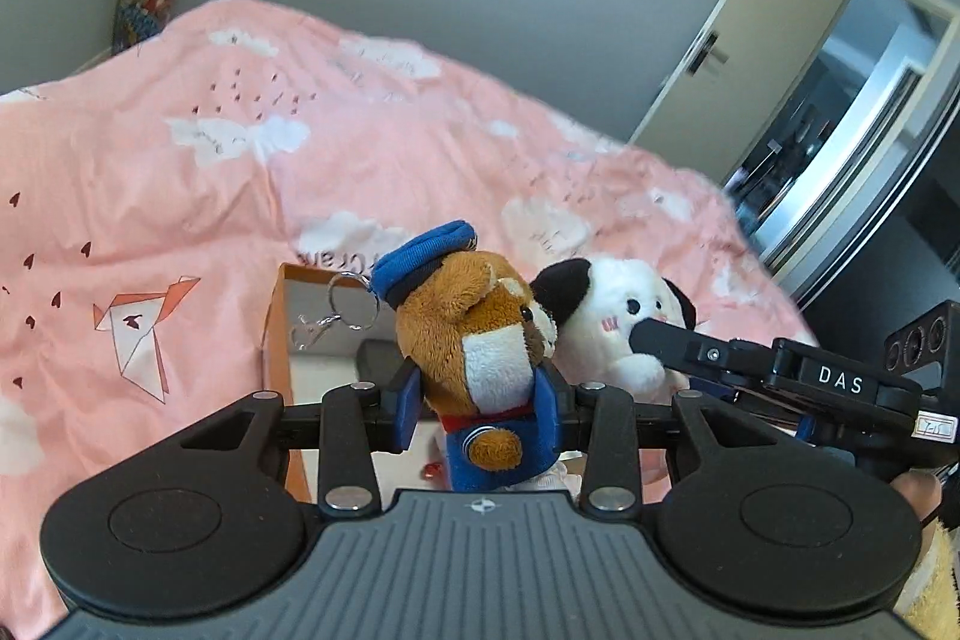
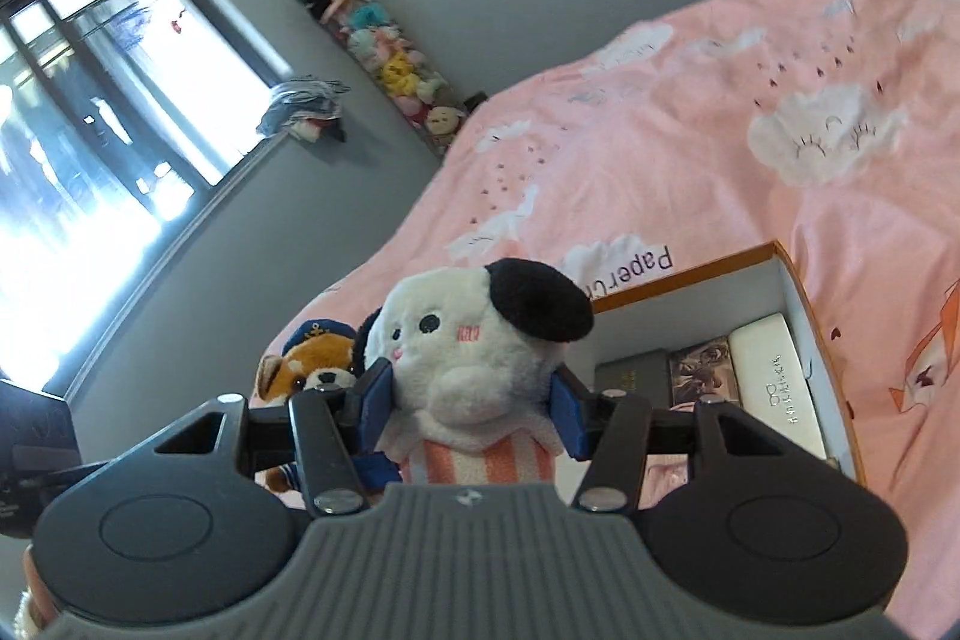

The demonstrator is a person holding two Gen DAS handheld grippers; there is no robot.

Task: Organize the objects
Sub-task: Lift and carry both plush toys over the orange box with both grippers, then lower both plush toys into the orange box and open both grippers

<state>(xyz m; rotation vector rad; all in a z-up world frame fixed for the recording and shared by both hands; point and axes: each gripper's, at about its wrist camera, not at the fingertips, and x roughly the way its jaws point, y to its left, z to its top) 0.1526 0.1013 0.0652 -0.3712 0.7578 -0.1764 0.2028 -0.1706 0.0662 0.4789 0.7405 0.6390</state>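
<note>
The left gripper (image 1: 480, 400) is squeezed on a brown bear (image 1: 480, 334) with a blue cap, and a key ring (image 1: 353, 301) hangs from the cap. The right gripper (image 2: 471, 400) is squeezed on a white puppy (image 2: 474, 340) with black ears and a striped shirt. Both toys are held up in the air, close side by side, just above an open box (image 2: 798, 292) that sits on the pink bed (image 1: 180, 148). The box already has a white case (image 2: 774, 382) and two dark flat things in it, lying at one end. The job looks partly done, and I think the step now is to put both toys down inside. To do it well, lower one toy at a time into the free part of the box, not on top of the case. Keep each toy low and past the box wall before letting go, so it drops in and does not roll onto the bed. Watch the key ring, since it could catch on the box edge. The toys are soft and will squash a bit, so open the fingers slowly and lift straight up.
</note>
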